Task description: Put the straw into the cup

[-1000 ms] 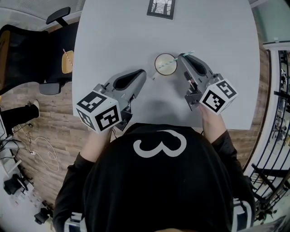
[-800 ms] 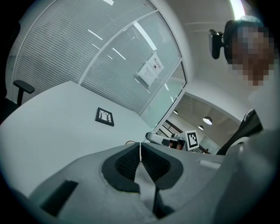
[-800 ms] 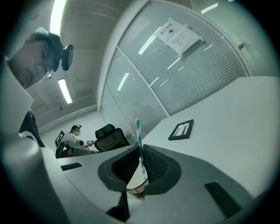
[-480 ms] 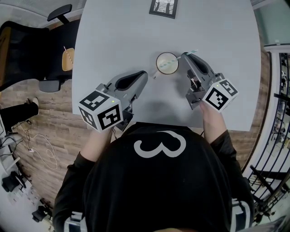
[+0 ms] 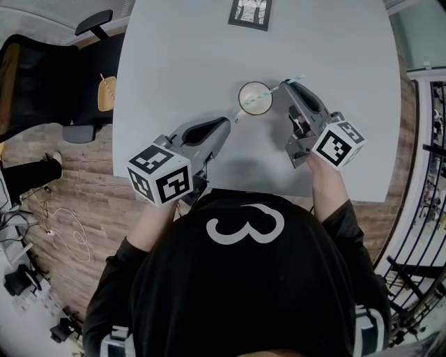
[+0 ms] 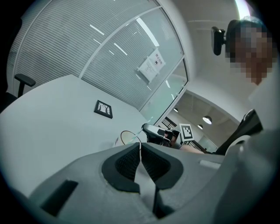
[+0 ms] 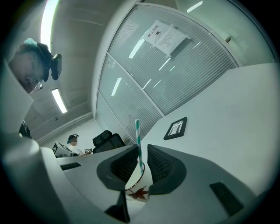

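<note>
A paper cup (image 5: 255,98) with a red leaf print stands mid-table; it also shows in the left gripper view (image 6: 127,136) and in the right gripper view (image 7: 140,190). A green-and-white striped straw (image 5: 298,79) leans out of the cup to the right. It passes between the jaws of my right gripper (image 5: 283,84). In the right gripper view the straw (image 7: 137,131) stands close to one pad with a gap on the other side, so the right gripper (image 7: 139,151) is slightly open. My left gripper (image 5: 224,122) is shut and empty (image 6: 140,144), short of the cup to its lower left.
A black-framed picture (image 5: 249,12) lies flat at the far side of the grey table (image 5: 181,63). A black office chair (image 5: 42,77) stands off the table's left edge. A short pale strip (image 5: 236,117) shows at the cup's lower left.
My left gripper has drawn back a little toward the table's near edge. The right gripper, straw and cup have barely moved.
</note>
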A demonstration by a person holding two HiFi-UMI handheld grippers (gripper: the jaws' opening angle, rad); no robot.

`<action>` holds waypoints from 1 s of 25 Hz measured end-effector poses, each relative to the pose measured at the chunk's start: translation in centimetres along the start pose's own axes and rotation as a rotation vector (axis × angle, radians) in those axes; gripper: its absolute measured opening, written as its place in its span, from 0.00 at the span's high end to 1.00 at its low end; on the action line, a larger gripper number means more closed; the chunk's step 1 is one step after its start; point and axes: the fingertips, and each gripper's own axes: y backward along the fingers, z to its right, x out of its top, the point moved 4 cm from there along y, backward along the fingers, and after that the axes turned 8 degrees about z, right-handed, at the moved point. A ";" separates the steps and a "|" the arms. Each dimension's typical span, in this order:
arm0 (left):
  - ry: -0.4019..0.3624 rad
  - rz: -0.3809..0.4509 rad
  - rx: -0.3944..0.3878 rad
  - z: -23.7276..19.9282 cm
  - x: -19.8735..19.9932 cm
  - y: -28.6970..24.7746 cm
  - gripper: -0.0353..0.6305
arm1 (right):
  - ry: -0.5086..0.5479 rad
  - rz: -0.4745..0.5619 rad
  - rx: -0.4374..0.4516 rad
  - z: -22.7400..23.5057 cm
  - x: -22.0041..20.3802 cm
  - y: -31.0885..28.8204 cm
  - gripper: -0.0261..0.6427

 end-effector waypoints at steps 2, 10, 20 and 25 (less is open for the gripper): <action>-0.001 -0.003 -0.005 0.1 -0.1 -0.1 0.91 | -0.006 0.008 -0.013 0.2 0.0 0.1 0.91; 0.020 0.008 -0.009 0.4 -0.3 -0.2 0.91 | 0.003 -0.002 -0.027 -0.2 0.6 1.0 0.81; -0.026 0.064 -0.026 4.8 -0.4 0.4 0.91 | 0.090 -0.023 0.005 -3.8 2.2 6.7 0.81; -0.072 0.110 -0.036 8.1 0.2 1.4 0.91 | 0.150 -0.014 0.103 -7.7 3.2 9.6 0.86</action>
